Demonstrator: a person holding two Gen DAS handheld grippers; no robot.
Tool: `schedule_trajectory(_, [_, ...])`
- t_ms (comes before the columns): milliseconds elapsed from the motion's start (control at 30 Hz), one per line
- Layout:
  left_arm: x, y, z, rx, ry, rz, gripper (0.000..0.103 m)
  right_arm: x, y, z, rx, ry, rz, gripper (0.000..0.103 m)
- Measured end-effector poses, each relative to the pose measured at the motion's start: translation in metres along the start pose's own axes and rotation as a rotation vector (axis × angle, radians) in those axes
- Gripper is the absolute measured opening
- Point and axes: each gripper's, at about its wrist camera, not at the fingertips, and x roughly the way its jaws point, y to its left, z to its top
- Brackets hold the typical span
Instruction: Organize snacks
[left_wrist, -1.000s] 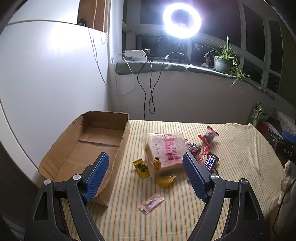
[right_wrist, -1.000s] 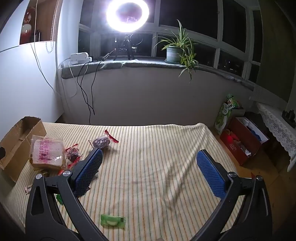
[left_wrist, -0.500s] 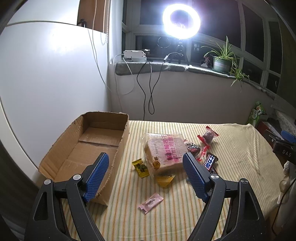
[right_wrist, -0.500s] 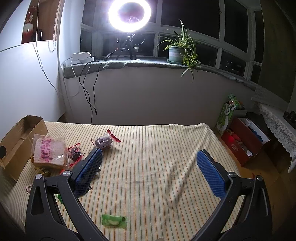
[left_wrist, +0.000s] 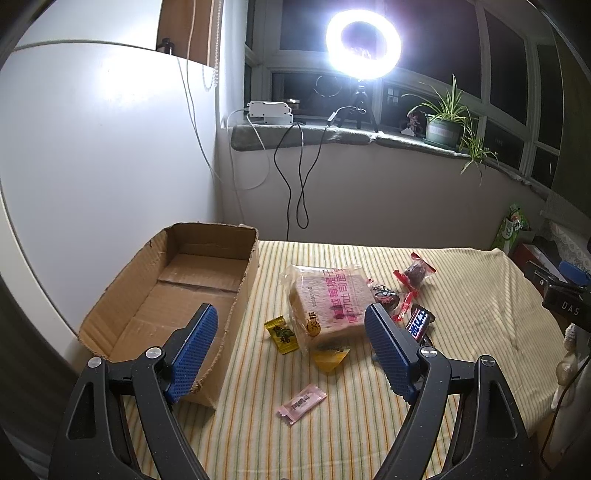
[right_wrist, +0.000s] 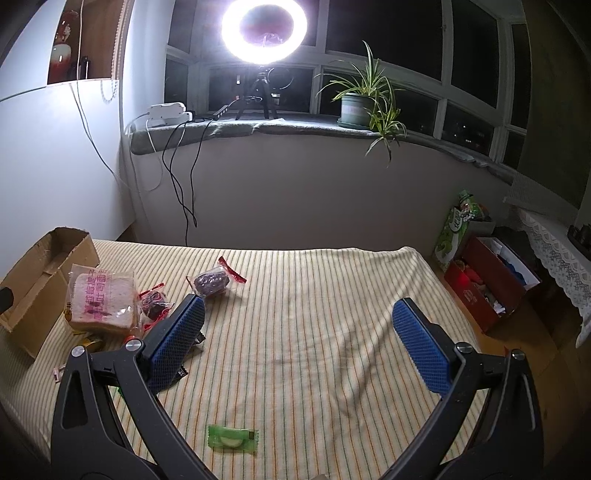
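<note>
Both grippers, left gripper (left_wrist: 291, 345) and right gripper (right_wrist: 297, 341), hang wide open and empty. Just ahead of the left one lies the bagged toast (left_wrist: 327, 302), with candies around it and the empty cardboard box (left_wrist: 184, 280) to its left. Nothing is packed yet; judging by this, the next move is lowering onto a snack.

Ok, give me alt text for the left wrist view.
Open blue-padded tongs hover over a yellow striped cloth, framing a clear-wrapped sliced bread loaf and small scattered wrapped snacks. An empty brown cardboard box sits to the left, and a bright ring light glares from the windowsill.
</note>
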Motion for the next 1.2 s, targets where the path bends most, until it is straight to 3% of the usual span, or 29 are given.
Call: schedule_trajectory(1200, [0.0049,-0.0007,-0.0029,-0.004,0.014,-0.009,0.082,0.0090,0.0061,-0.0026,-0.014,0.028,0.046,0.099])
